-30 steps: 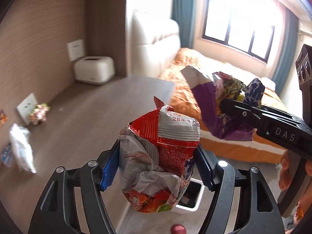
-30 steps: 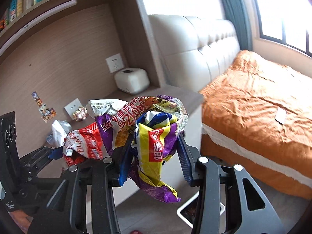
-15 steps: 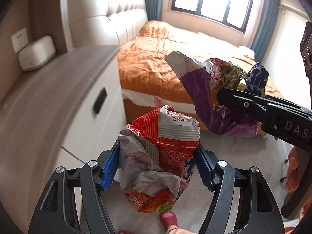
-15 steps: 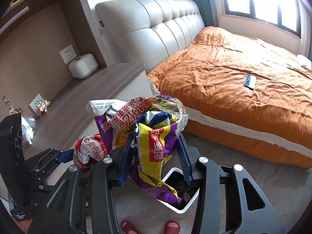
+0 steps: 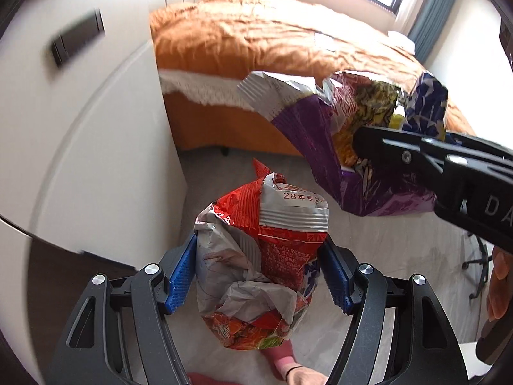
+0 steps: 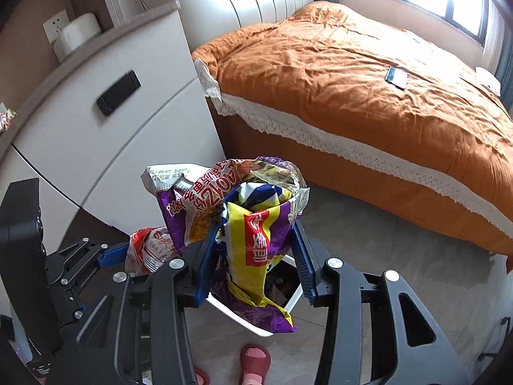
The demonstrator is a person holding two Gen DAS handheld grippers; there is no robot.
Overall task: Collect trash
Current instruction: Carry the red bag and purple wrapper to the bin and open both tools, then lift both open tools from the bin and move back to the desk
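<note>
A crumpled red and silver snack bag sits between the blue pads of my left gripper, which is shut on it above the floor. My right gripper is shut on a bundle of purple, yellow and blue snack bags. This bundle hangs over a white trash bin with a dark inside, which stands on the floor and is mostly hidden by the bags. In the right wrist view the red bag shows just left of the bundle. In the left wrist view the purple bundle hangs up and to the right.
A white cabinet with a dark drawer handle stands on the left, and a white box sits on its top. An orange bed with a phone on it fills the right. A person's feet in pink slippers stand near the bin.
Both grippers have sunk and tipped downward with their bags still held. The cabinet top has slid out of view, and the bin now lies under the right gripper's bundle.
</note>
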